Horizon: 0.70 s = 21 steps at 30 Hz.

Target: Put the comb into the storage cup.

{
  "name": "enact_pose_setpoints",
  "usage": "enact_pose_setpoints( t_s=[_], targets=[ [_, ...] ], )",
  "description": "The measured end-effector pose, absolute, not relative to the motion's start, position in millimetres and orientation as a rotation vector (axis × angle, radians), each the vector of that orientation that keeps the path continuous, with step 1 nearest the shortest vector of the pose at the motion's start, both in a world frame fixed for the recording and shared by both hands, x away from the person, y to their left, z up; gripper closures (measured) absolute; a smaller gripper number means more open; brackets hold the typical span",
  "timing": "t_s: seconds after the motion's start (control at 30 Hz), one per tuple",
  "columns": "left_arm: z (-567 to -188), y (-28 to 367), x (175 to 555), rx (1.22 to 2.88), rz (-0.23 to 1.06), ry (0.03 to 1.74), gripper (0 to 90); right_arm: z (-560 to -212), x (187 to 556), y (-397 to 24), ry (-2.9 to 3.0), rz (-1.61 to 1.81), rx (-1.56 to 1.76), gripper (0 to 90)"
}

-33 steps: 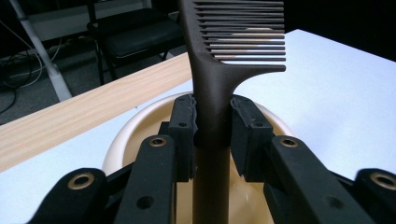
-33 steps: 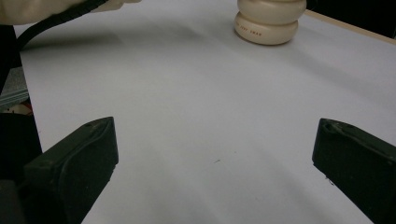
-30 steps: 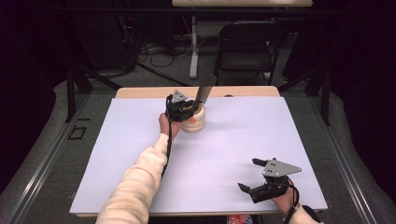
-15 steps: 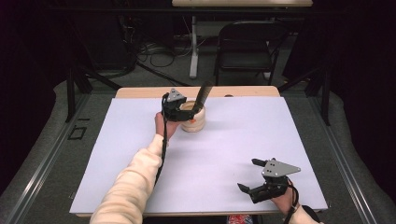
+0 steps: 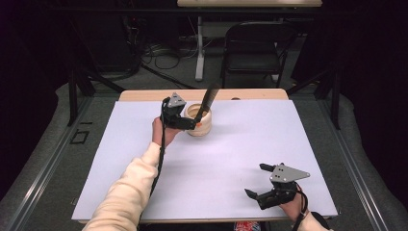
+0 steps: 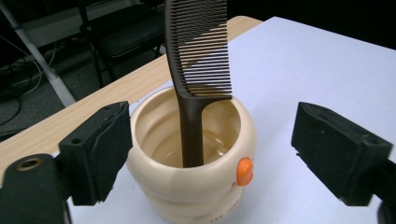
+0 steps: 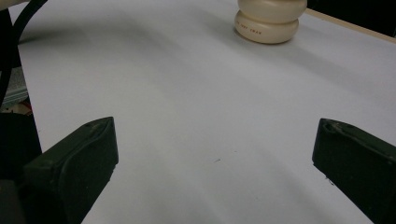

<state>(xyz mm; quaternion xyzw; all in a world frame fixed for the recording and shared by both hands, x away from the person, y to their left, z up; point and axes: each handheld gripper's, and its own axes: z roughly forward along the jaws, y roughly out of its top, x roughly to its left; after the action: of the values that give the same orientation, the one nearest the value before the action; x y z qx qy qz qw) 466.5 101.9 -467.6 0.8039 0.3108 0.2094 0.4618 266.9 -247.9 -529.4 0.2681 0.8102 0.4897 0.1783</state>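
Note:
A cream ribbed cup [image 5: 202, 122] stands at the back middle of the white table [image 5: 231, 154], and a dark brown comb [image 5: 210, 96] stands in it, handle down, leaning to the right. My left gripper [image 5: 189, 123] is open just left of the cup. In the left gripper view the cup [image 6: 187, 191] sits between the spread jaws of that gripper [image 6: 212, 149], touching neither, and the comb [image 6: 198, 51] rises out of it. My right gripper [image 5: 255, 179] rests open near the front right edge with nothing in it. In the right gripper view this gripper [image 7: 215, 149] faces bare table, the cup [image 7: 268, 21] far ahead.
A wooden strip [image 5: 144, 95] runs along the table's back edge. Behind the table stand a black folding chair [image 5: 255, 43] and cables on the floor [image 5: 163, 53]. Metal rails [image 5: 43, 163] flank the table on the left and right.
My left gripper has drawn back a little to the left and lower, from over the cup's rim to beside it. The comb stays in the cup. The right gripper has not moved.

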Motion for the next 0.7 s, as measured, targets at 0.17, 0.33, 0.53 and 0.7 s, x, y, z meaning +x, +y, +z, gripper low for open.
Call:
enact_pose_setpoints(
  t_s=[0.17,0.33,0.53,0.7],
  targets=[
    [-468.7,107.0,459.7,1.98,0.514,0.773,8.6,-529.7,267.7,-248.5,2.29,1.386,0.766,0.0],
    [-472.8,112.3,451.2,2.013,0.514,0.773,5.7,-529.5,267.6,-248.5,2.291,1.388,0.761,0.0],
    [-479.4,120.8,445.1,2.025,0.504,0.791,0.5,-529.1,267.1,-249.4,2.289,1.393,0.759,0.0],
    [-484.0,129.5,441.3,2.01,0.5,0.812,0.0,-529.4,267.4,-248.1,2.296,1.392,0.748,0.0]
  ],
)
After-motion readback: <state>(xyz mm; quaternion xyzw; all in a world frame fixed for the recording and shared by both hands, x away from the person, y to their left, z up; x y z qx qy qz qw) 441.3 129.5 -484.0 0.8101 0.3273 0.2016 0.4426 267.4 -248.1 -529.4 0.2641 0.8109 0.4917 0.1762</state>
